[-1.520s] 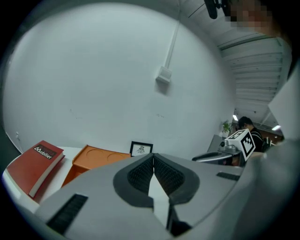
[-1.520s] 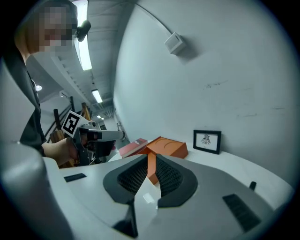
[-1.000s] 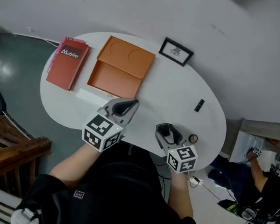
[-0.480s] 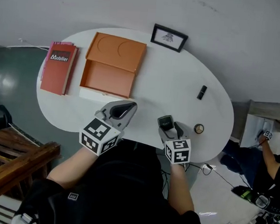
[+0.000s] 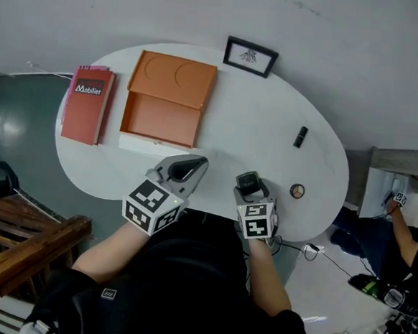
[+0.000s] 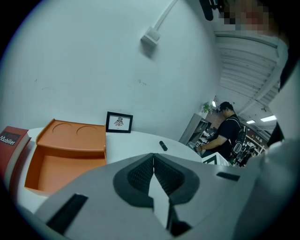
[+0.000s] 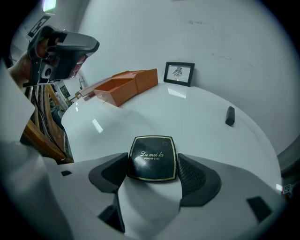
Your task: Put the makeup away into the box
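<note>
A black square powder compact [image 7: 152, 158] lies flat on the white table [image 5: 256, 123] near its front edge. My right gripper [image 7: 152, 165] points down over the compact [image 5: 247, 180]. Its jaws are opening, with the compact between the pads and a slim gap at the right pad. My left gripper [image 5: 187, 167] hovers at the front edge, shut with nothing in it [image 6: 153, 173]. The orange box [image 5: 162, 119] stands open at the back left, its lid [image 5: 174, 77] folded back. A black tube [image 5: 301, 137] and a small round pot [image 5: 297, 191] lie to the right.
A red book [image 5: 88, 103] lies left of the box. A small framed picture [image 5: 251, 56] stands at the table's back edge. A person [image 6: 225, 129] stands beyond the table's right end. A wooden bench [image 5: 17, 220] is at the lower left.
My right gripper has come down over the compact near the front edge. My left gripper has shifted slightly forward and down.
</note>
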